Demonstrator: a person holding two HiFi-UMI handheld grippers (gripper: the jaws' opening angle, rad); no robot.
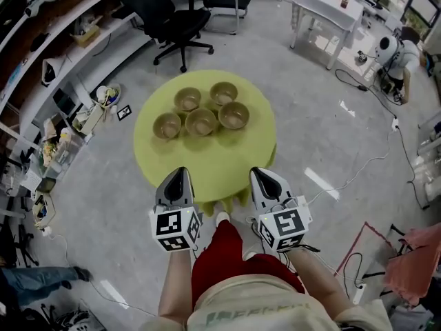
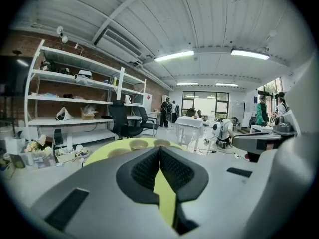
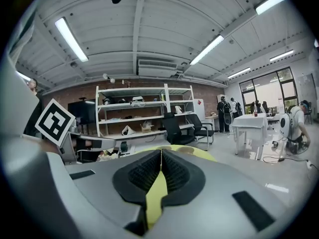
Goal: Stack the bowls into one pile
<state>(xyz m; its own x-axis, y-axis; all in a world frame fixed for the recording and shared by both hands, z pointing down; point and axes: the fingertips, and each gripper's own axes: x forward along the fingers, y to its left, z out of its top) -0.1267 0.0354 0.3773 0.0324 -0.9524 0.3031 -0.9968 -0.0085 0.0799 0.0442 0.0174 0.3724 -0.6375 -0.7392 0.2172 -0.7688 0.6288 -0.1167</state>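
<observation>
We see the round yellow-green table (image 1: 207, 178) carrying all five bowls (image 1: 202, 123). They are unstacked and clustered close on its far half, some rims seemingly touching. Our left tongs (image 1: 177, 174) and right tongs (image 1: 262, 176) hang over the near edge, each pressed together on nothing, well apart from the bowls. We judge crowding the main risk. Tongs worked onto one rim could shove a neighbour, and a thin rim pinch may slip or tip.

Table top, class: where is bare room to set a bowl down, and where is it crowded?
Bare: the near half of the table, between the bowls and the left gripper and right gripper; also a strip by its right rim. Crowded: the far half, where five bowls cluster.
</observation>
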